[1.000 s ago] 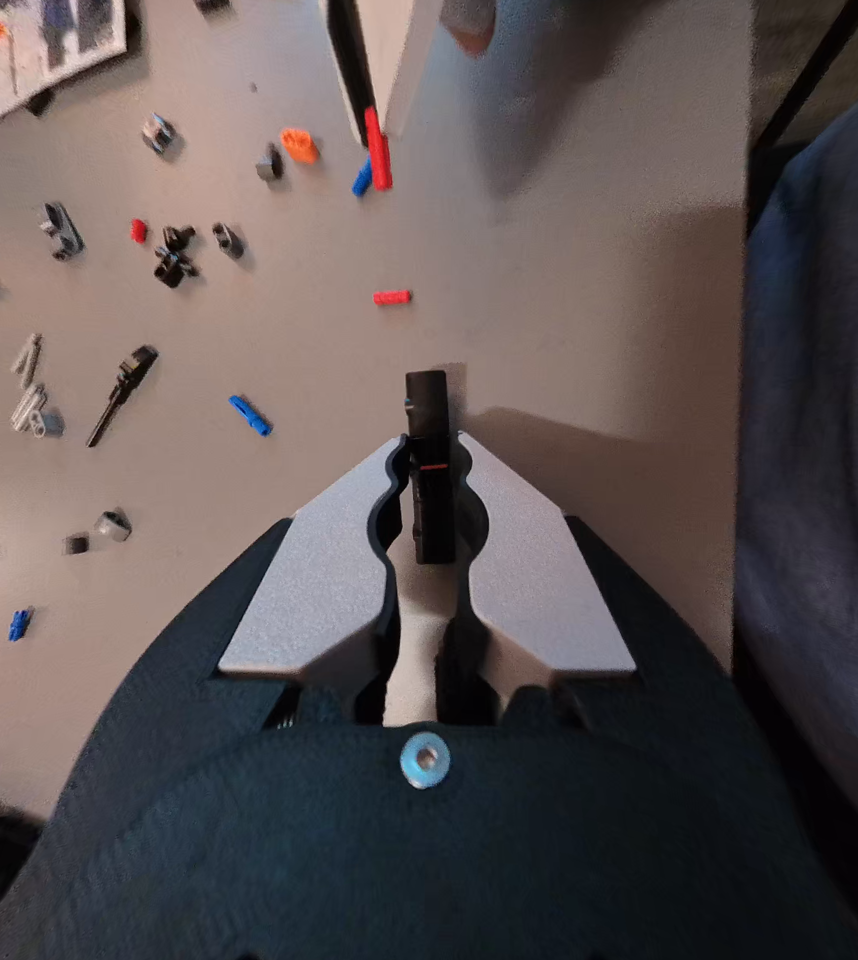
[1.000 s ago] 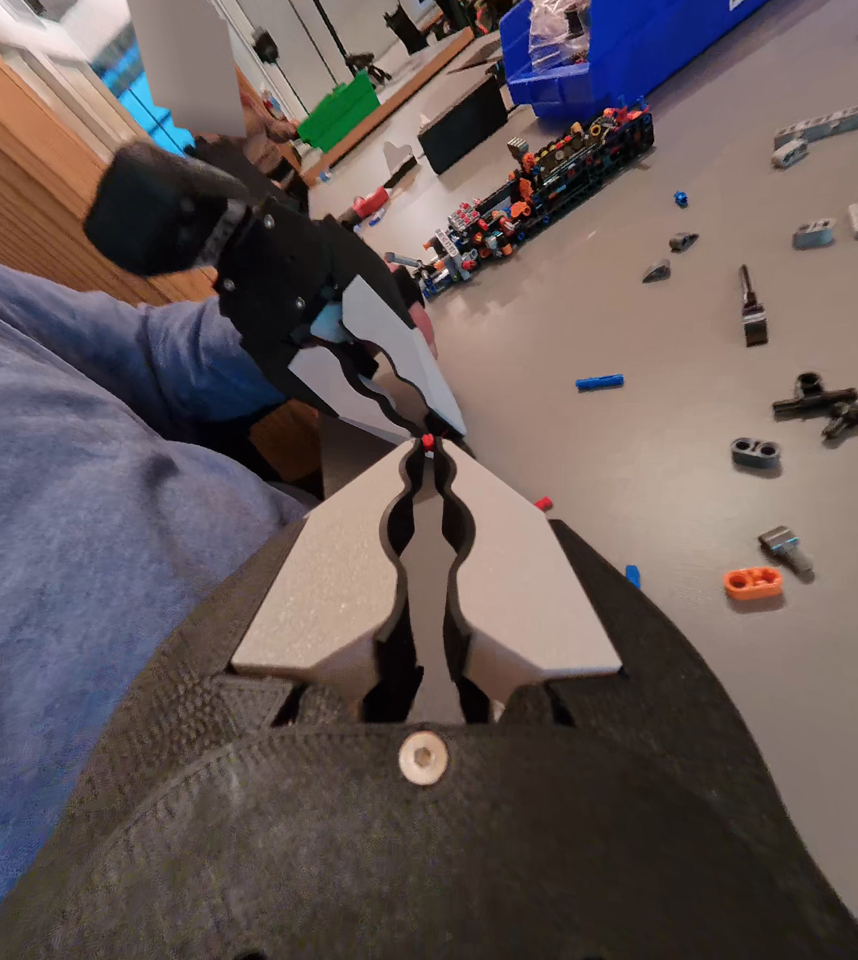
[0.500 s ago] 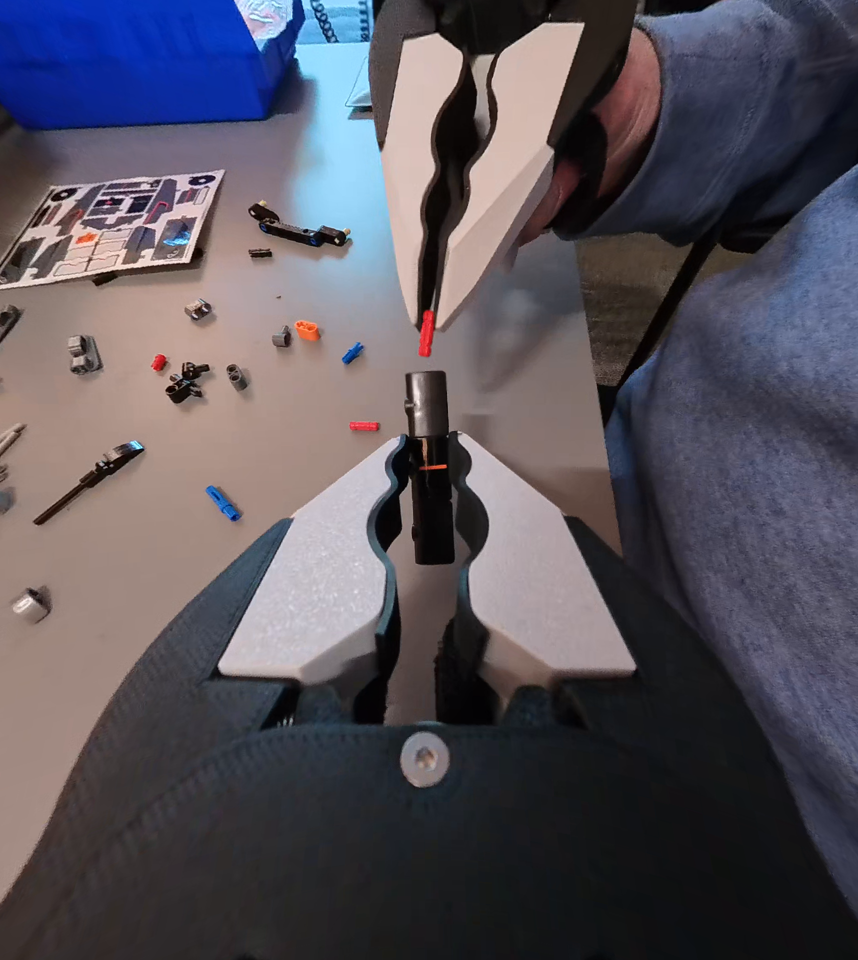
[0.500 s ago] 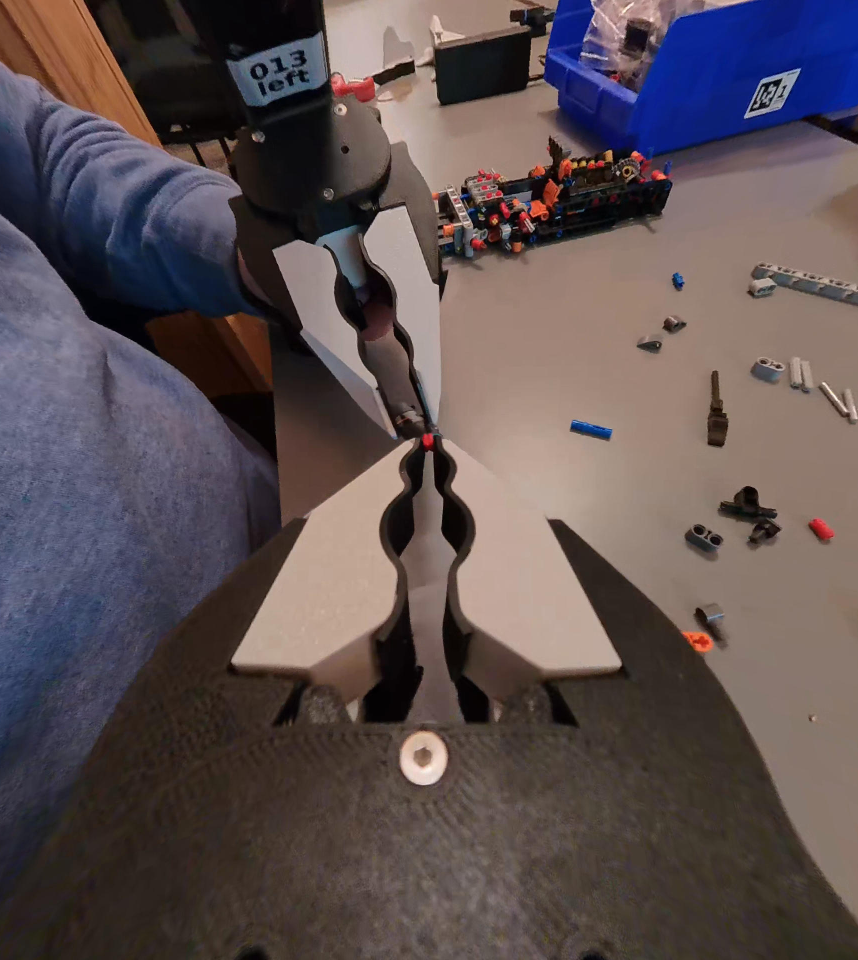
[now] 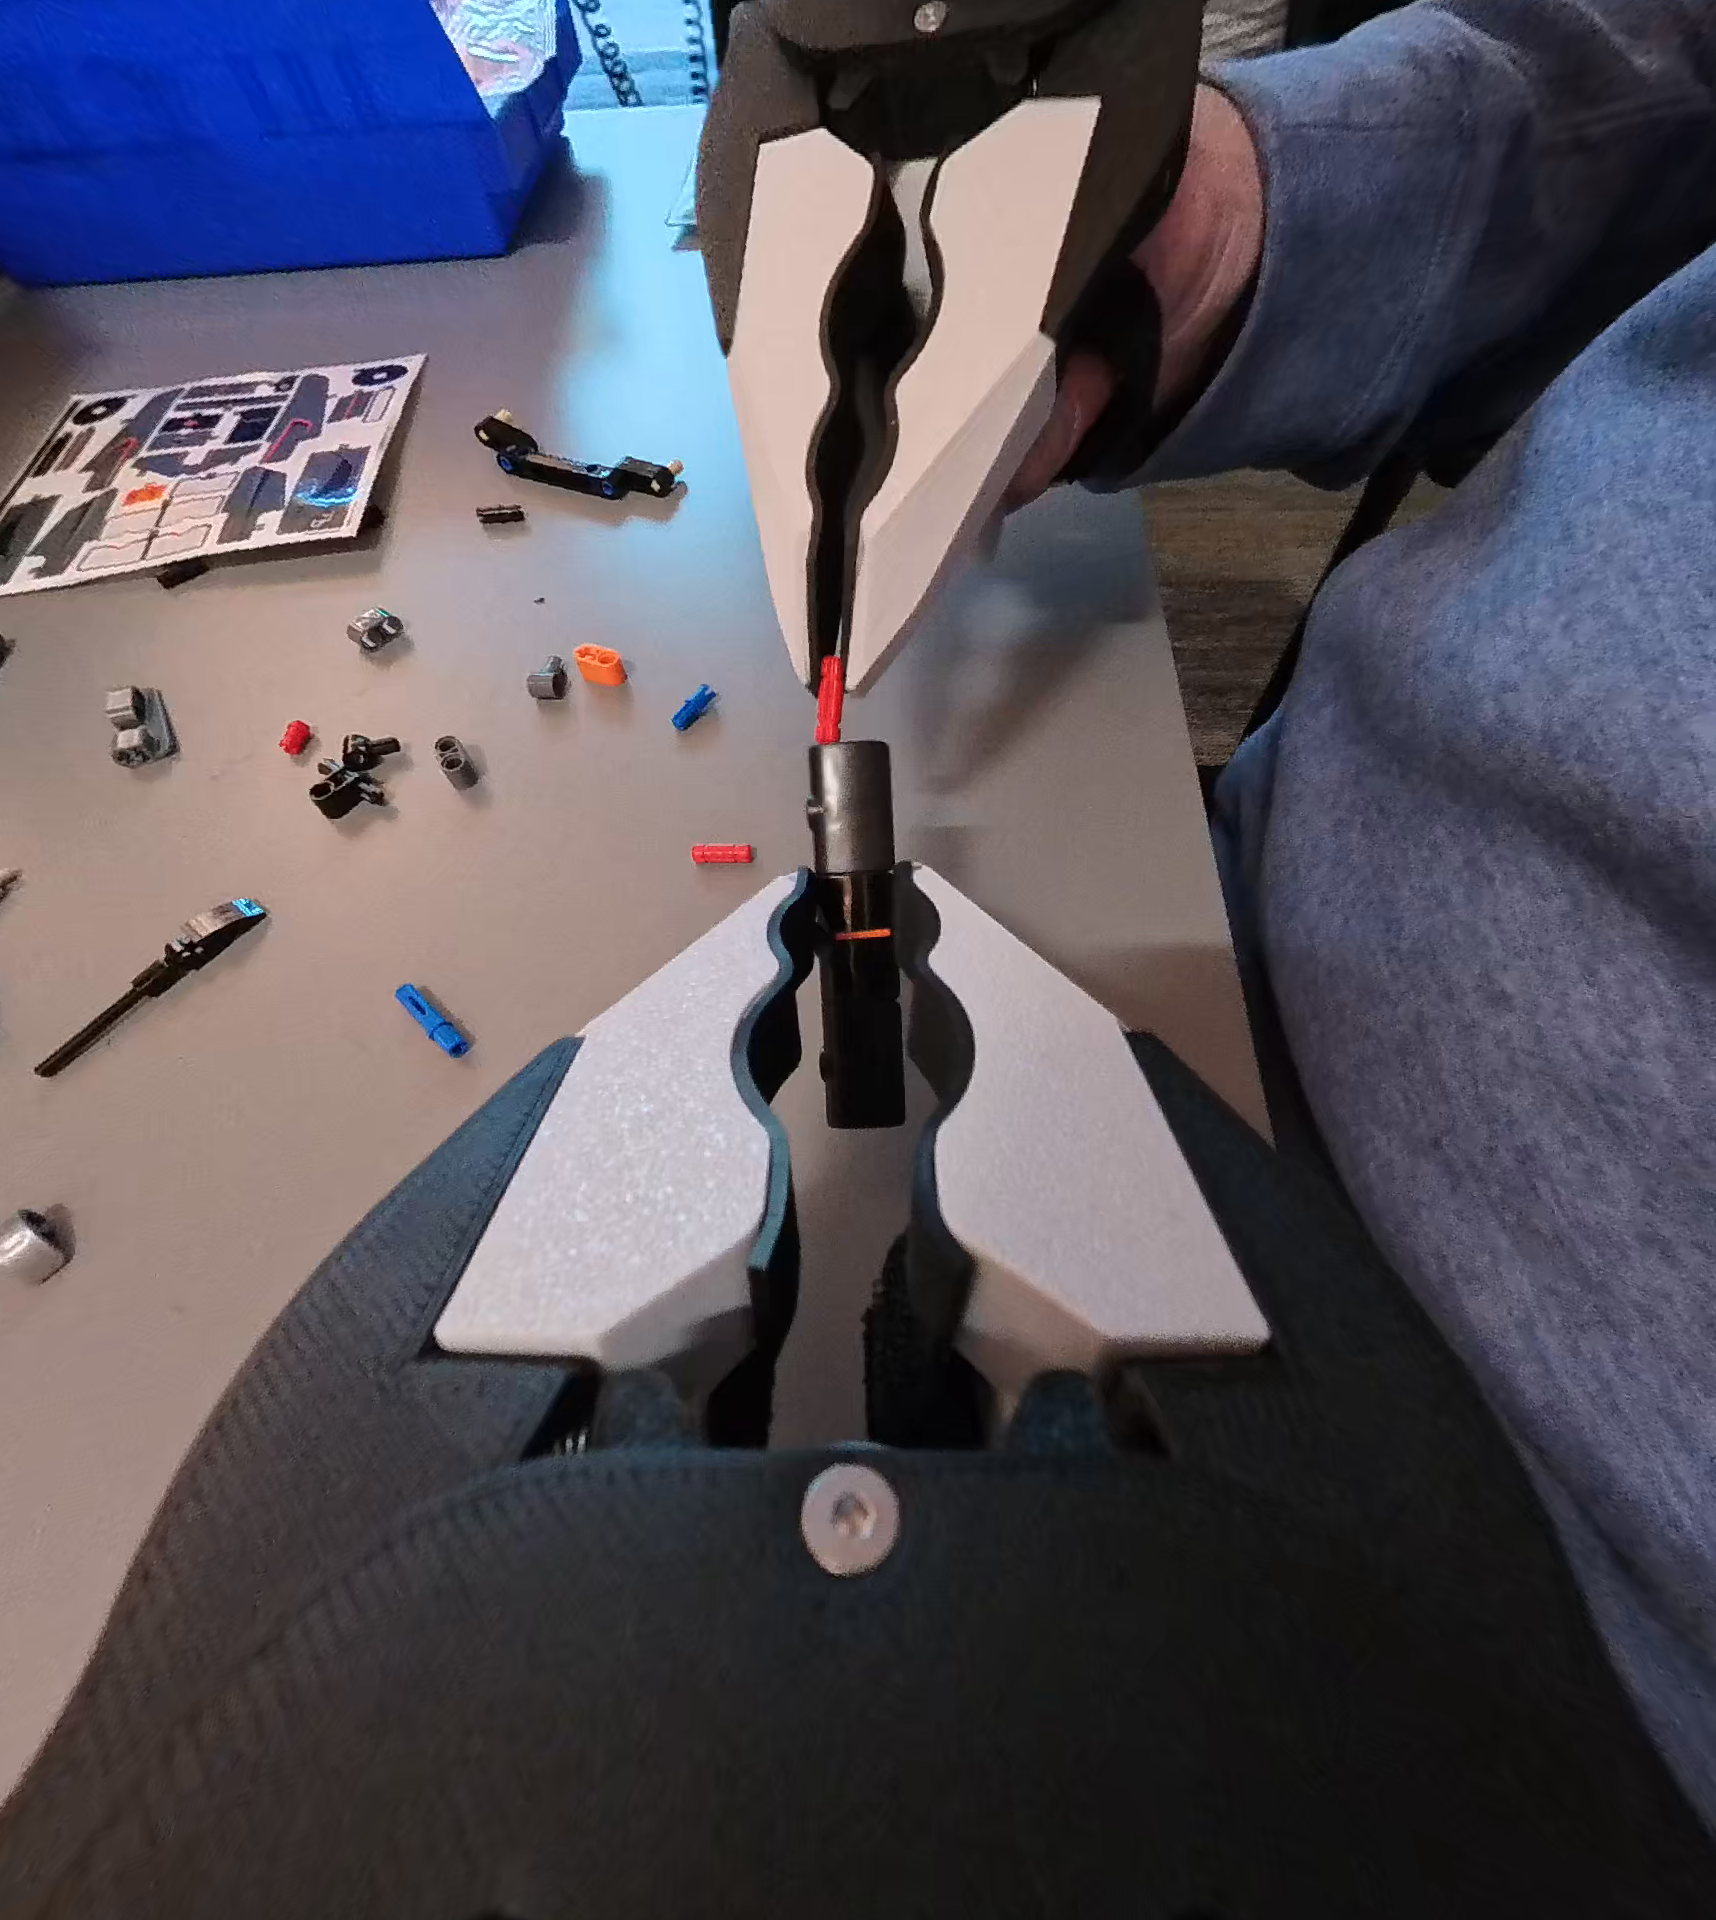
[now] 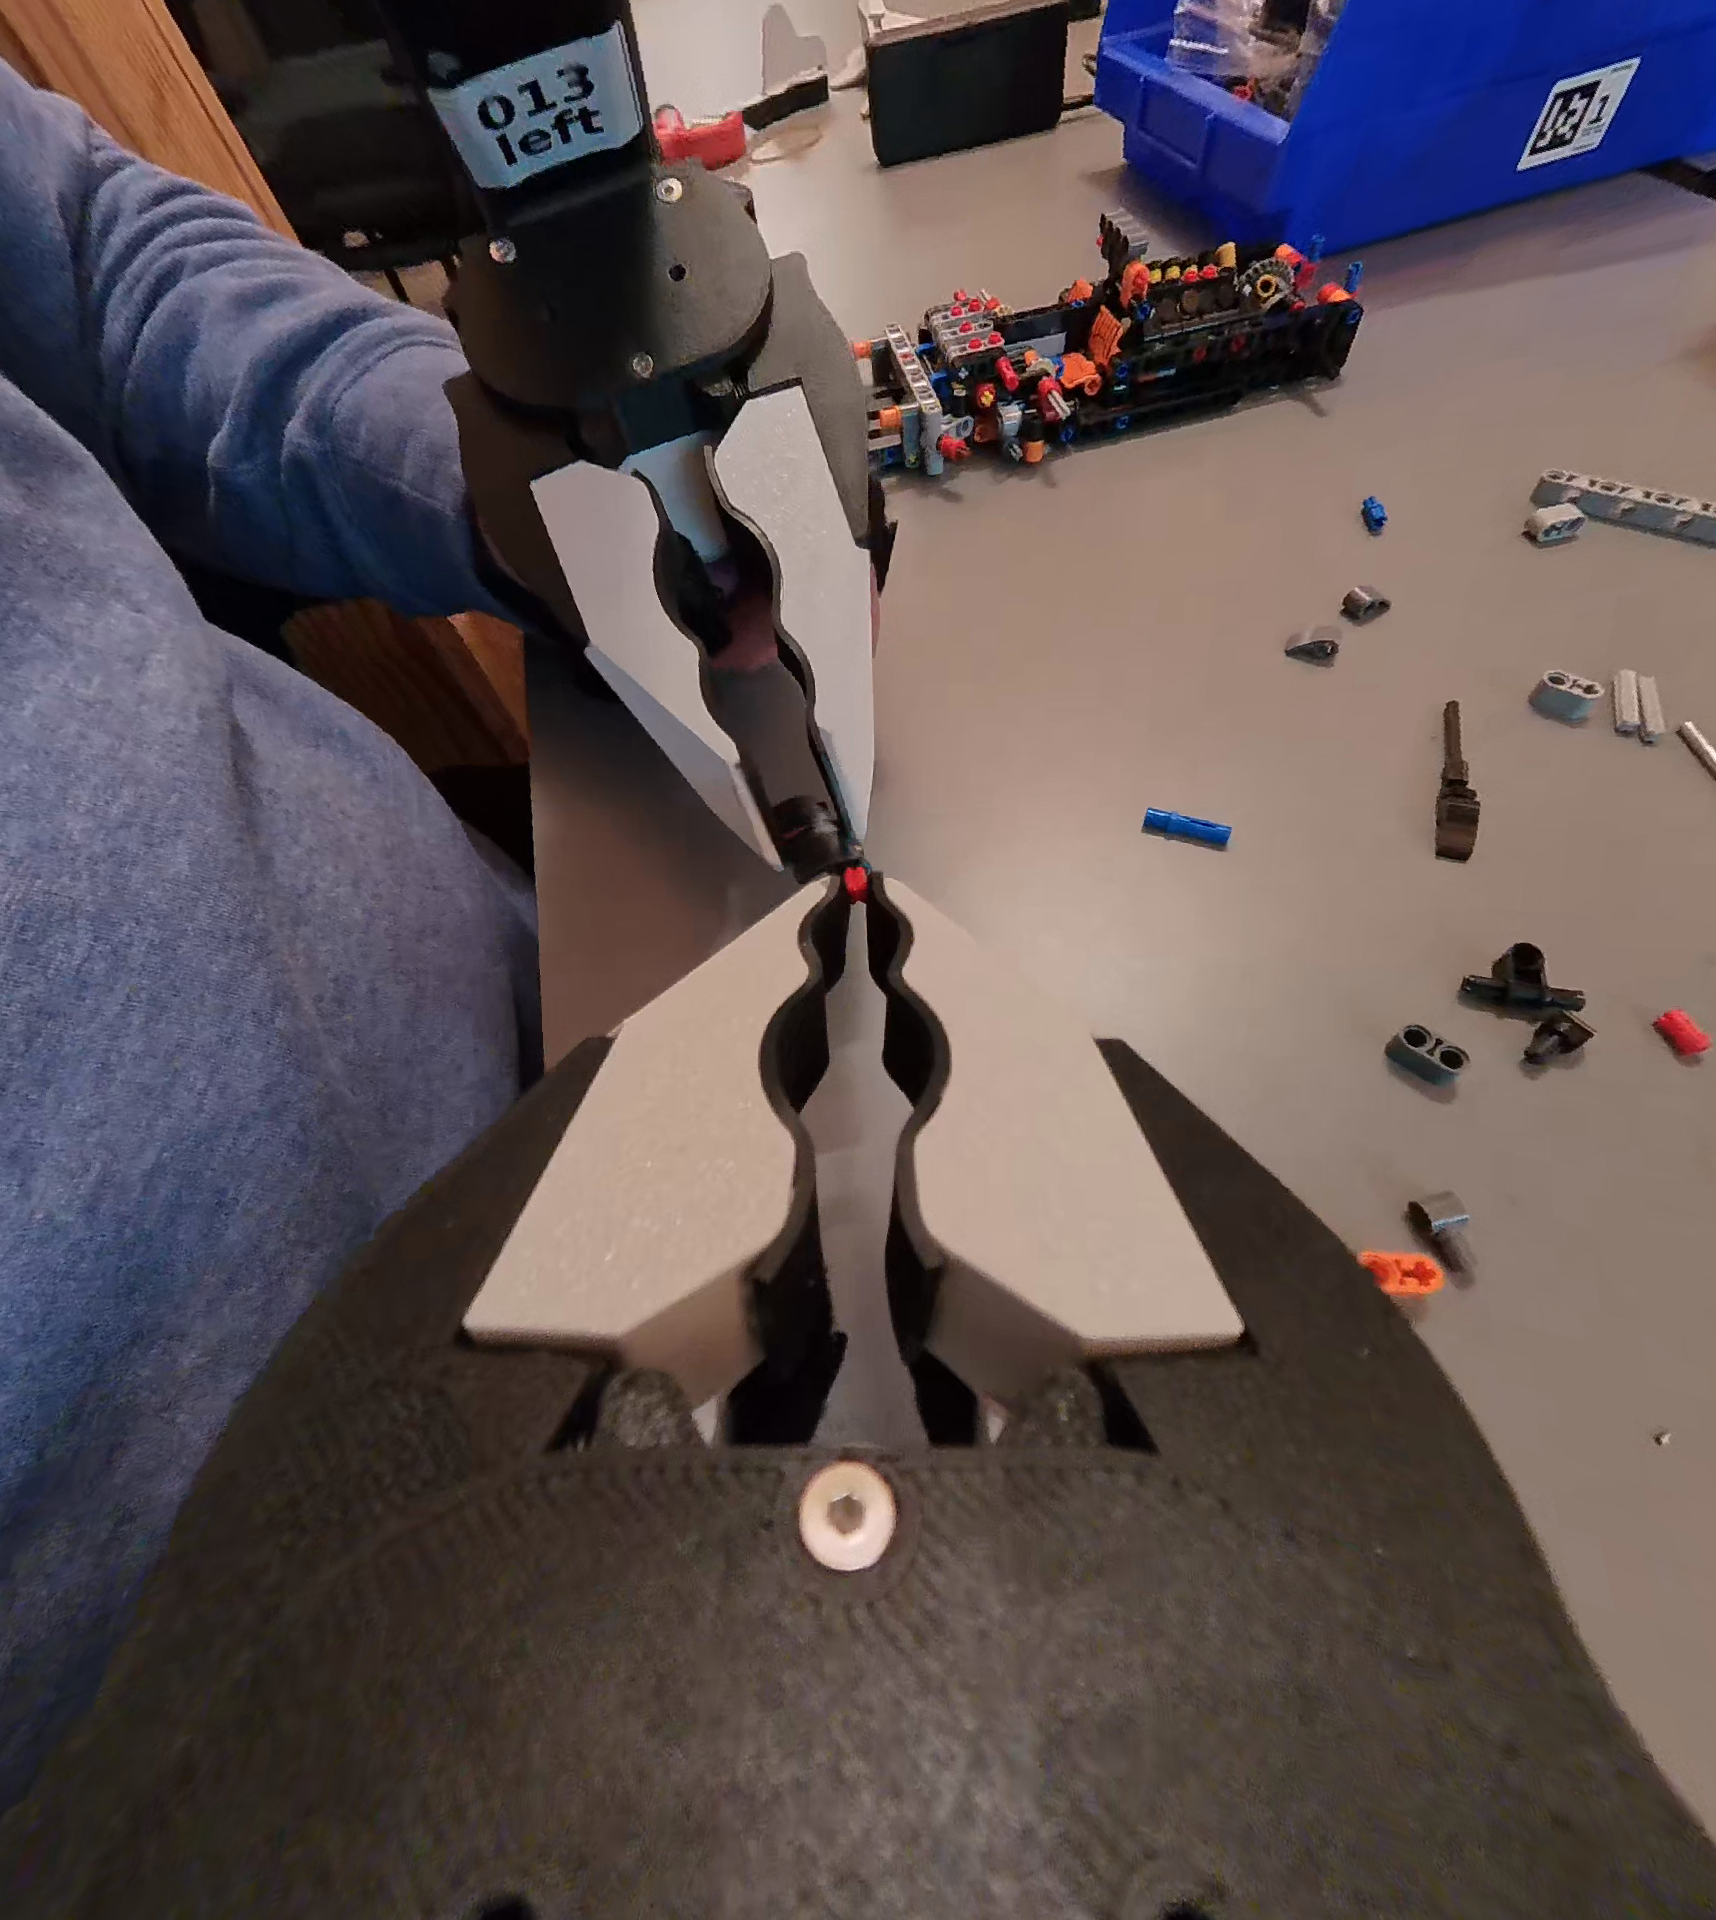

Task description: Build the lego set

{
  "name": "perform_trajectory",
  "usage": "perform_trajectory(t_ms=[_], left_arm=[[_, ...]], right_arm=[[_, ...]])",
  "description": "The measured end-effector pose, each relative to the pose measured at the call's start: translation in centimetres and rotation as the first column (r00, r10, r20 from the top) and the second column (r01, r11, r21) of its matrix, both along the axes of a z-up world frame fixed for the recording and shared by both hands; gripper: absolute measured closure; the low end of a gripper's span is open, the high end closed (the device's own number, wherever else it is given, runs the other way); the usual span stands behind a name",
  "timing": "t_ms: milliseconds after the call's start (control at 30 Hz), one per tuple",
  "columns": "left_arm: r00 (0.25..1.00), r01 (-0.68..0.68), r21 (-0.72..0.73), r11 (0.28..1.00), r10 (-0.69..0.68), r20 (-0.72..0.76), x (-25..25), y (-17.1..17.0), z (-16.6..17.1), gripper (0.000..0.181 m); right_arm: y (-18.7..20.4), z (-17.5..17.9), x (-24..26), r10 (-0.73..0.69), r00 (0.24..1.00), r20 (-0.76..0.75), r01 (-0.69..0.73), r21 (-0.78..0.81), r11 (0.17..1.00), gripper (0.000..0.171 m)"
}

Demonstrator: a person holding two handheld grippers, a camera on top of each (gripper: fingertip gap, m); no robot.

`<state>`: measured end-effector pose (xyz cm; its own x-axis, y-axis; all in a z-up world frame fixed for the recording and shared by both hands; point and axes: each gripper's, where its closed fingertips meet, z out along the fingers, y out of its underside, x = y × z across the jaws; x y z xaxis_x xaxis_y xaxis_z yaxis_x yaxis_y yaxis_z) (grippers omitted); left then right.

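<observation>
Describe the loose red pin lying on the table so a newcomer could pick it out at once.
Start at the left gripper, whose jaws clamp a black cylindrical connector above the grey table. Just left of the connector's grey end lies the loose red pin, flat on the table. Unlike the red pin pinched in the right gripper, it touches nothing, and it is longer than the stubby red piece farther left.

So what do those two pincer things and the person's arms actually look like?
Both the left gripper and right gripper have black textured bodies and pale grey wedge fingers with wavy black inner edges. The left's handle carries a white label. The sleeves are blue.
</observation>
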<state>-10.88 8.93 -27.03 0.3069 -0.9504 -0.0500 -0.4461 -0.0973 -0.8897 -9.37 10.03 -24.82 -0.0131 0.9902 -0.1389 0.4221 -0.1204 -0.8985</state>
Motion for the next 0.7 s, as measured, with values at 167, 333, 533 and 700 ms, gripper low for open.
perform_trajectory(t_ms=[167, 333, 533, 700], left_arm=[[1.0, -0.004, 0.026, 1.0, 0.005, -0.03, 0.05, 0.02, -0.31, 0.169], [0.999, -0.013, 0.046, 0.999, 0.014, -0.031, 0.04, 0.15, -0.23, 0.169], [0.998, -0.021, 0.08, 0.997, 0.025, -0.051, 0.11, 0.29, -0.34, 0.169], [0.995, -0.036, 0.136, 0.99, 0.048, -0.091, -0.01, 0.5, -0.38, 0.169]], right_arm=[[0.16, -0.37, 0.05, -0.003, 1.0, 0.001, 0.003, -0.02, 1.0, 0.17], [0.25, -0.41, 0.07, -0.001, 1.0, -0.014, 0.001, -0.064, 0.998, 0.17], [0.35, -0.53, 0.19, -0.006, 1.0, -0.024, 0.003, -0.118, 0.993, 0.17], [0.53, -0.7, 0.16, -0.03, 0.999, -0.022, 0.026, -0.171, 0.985, 0.17]])
